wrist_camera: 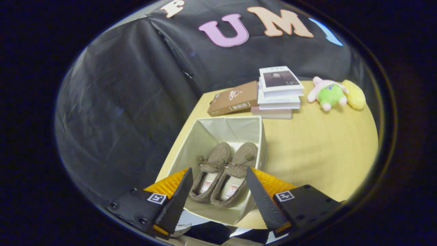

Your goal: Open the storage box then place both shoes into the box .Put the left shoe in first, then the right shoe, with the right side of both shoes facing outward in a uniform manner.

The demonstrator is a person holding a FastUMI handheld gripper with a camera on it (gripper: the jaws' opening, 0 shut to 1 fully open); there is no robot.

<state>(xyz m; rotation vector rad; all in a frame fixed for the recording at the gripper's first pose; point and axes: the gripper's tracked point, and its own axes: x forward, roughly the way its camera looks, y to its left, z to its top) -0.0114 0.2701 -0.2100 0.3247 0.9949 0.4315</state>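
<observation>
Above the open storage box (pixel 205 136) the tool (pixel 218 191) hovers with its fingers (pixel 177 198) spread wide apart and nothing held between them; neither finger touches a shoe or the box wall as far as the view allows. Between the fingers and just ahead of them, inside the box, lie both shoes side by side, touching along their inner edges: the left-hand shoe (pixel 210 171) and the right-hand shoe (pixel 235 174), toes pointing away from the tool, heel openings toward it, soles down on the box floor. Box has no lid on it and stands on the worktop (pixel 317 153) near its edge beside the booth wall. Judgement on progress: opening step done, both shoes placed, so the task reads as essentially complete. Which one is the left shoe and which the right cannot be told for certain from this angle, so the order and the "right side outward" condition stay unverified; the pair does sit uniformly, both heading the same way. Remaining, at most: a small alignment check and pulling the tool clear. Beyond the box, well apart from it, a brown book (pixel 233 99) leans beside a stack of books (pixel 278 94), and a plush toy (pixel 329 94) with a yellow item (pixel 355 94) just beside it.
</observation>
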